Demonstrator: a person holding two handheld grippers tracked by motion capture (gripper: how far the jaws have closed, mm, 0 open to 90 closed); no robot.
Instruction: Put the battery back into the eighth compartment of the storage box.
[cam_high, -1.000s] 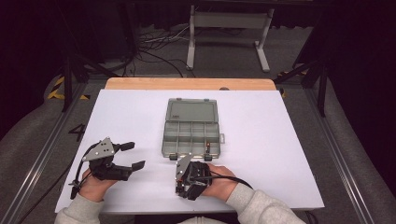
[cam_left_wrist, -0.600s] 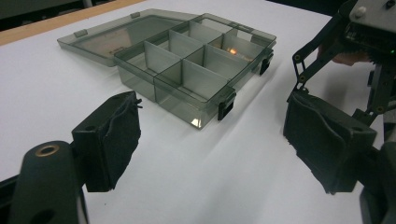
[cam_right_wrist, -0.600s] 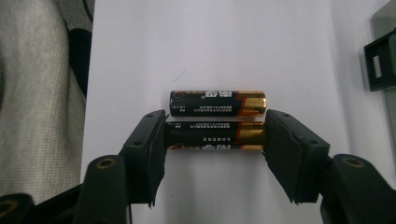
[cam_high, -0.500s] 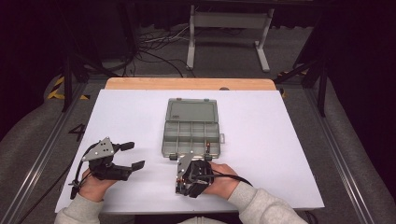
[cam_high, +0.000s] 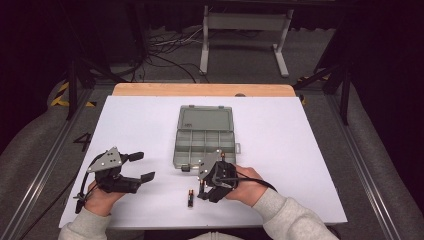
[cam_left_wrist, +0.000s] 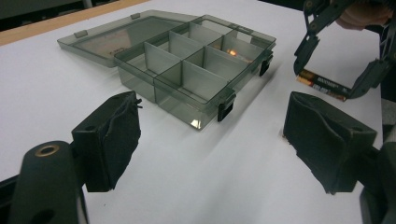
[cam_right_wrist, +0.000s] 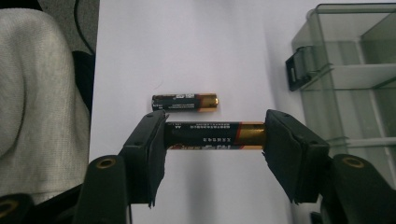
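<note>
My right gripper (cam_right_wrist: 215, 140) is shut on a black-and-gold battery (cam_right_wrist: 215, 135), with one jaw pressed on each end. In the high view that right gripper (cam_high: 204, 191) hovers just in front of the smoky clear organizer box (cam_high: 176, 152). A second, loose battery (cam_right_wrist: 185, 102) lies on the white table just beyond the held one, and is the loose battery (cam_high: 190, 198) near the front edge. My left gripper (cam_high: 142, 166) rests at the left, open and empty. From it I see the right gripper (cam_left_wrist: 332, 77) with the held battery (cam_left_wrist: 324, 84).
The organizer box (cam_left_wrist: 187, 98) lies open with its lid (cam_high: 205, 117) folded flat away from me. A small orange glint (cam_left_wrist: 231, 52) shows in one compartment. A grey sleeve (cam_right_wrist: 42, 93) fills the left of the right gripper view. A wooden strip (cam_high: 200, 90) edges the table's far side.
My right gripper has risen and shifted slightly toward the box, and the loose battery now shows on the table beside it. The left gripper has stayed still.
</note>
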